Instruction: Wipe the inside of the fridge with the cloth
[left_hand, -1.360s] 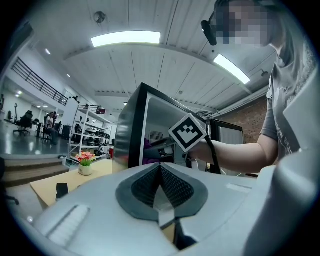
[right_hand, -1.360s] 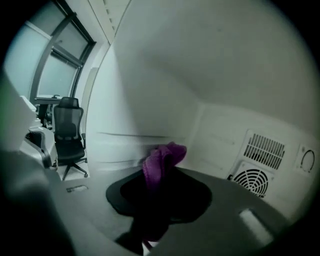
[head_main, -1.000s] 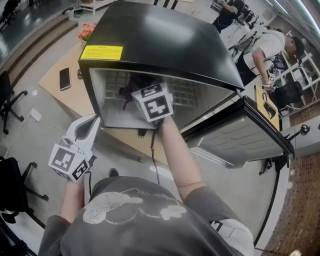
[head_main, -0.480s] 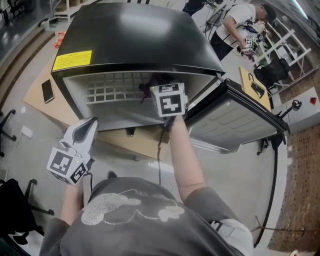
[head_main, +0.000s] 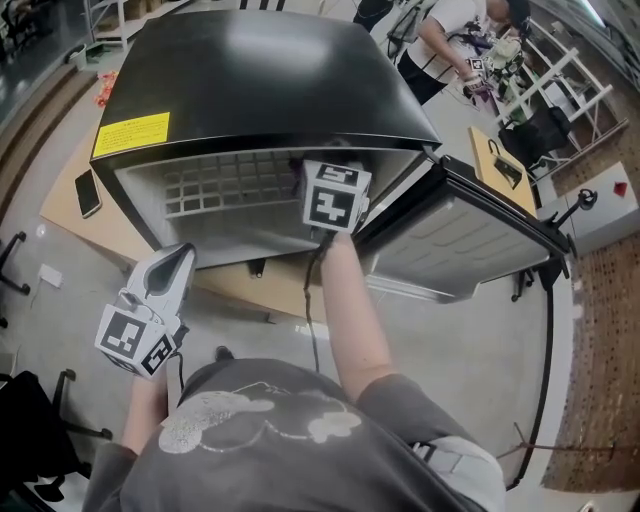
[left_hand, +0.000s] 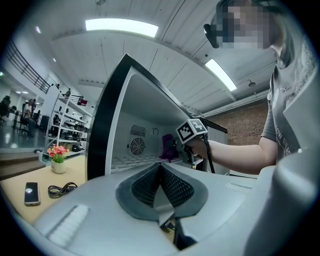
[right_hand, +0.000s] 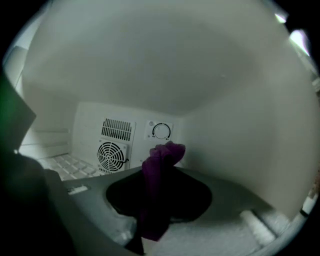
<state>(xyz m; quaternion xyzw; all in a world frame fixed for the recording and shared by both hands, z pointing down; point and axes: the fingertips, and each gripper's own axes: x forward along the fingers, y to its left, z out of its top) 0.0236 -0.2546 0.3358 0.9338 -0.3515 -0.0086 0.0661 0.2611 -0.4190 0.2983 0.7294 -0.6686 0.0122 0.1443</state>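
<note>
Currently clamping crumpled purple cloth (right_hand: 156, 200) with right gripper (right_hand: 161, 172) inside black white-lined fridge (head_main: 270, 70). Holding left gripper (left_hand: 160, 172) outside, jaws together, empty.

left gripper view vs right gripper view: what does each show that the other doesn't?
Left gripper view only: the phone, black cable and potted flowers on the wooden table, the fridge from outside, and the left gripper, shut and empty. Right gripper view only: the purple cloth pinched in the right gripper. Both: the cloth and the round fan grille on the back wall.
</note>
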